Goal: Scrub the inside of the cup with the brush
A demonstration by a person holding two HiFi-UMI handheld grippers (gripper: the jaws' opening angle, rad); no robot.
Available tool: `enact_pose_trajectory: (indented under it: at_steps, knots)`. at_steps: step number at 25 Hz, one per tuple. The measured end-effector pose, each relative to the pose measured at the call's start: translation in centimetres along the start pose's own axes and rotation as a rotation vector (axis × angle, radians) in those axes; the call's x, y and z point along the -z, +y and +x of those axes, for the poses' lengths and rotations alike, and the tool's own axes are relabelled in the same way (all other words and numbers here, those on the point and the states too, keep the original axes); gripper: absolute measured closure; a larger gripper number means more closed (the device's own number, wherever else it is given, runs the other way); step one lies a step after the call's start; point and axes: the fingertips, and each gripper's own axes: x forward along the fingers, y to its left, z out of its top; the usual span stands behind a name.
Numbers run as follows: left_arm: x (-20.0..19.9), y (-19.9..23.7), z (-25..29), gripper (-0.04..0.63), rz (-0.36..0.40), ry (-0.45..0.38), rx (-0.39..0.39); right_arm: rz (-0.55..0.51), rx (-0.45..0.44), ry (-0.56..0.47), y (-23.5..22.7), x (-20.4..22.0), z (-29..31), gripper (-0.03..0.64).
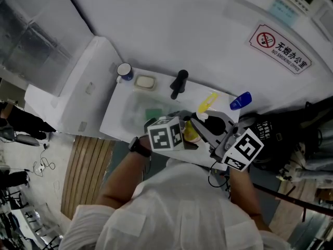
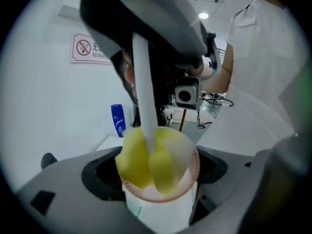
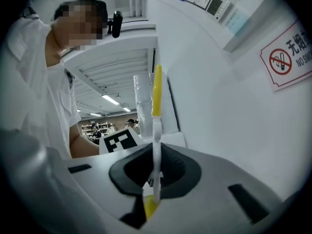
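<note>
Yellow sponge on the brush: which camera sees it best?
The left gripper view. There the sponge fills the middle, pushed into the cup. The head view catches only a small yellow speck. The right gripper view shows mostly the brush handle, with only thin yellow strips.

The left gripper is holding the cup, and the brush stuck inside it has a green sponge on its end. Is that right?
Not quite: the sponge on the brush is yellow, not green, as the left gripper view shows. The rest holds: the left gripper is holding the cup, and the brush is stuck inside it.
</note>
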Motion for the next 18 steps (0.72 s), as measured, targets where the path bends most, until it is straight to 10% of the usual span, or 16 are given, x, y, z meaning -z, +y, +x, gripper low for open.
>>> enact_pose_trajectory:
  at_steps: [18]
  knots:
    - [0.3, -0.1, -0.1, 0.21, -0.001, 0.016, 0.0, 0.149, -0.03, -0.098, -0.5, -2.7, -1.1, 0.596]
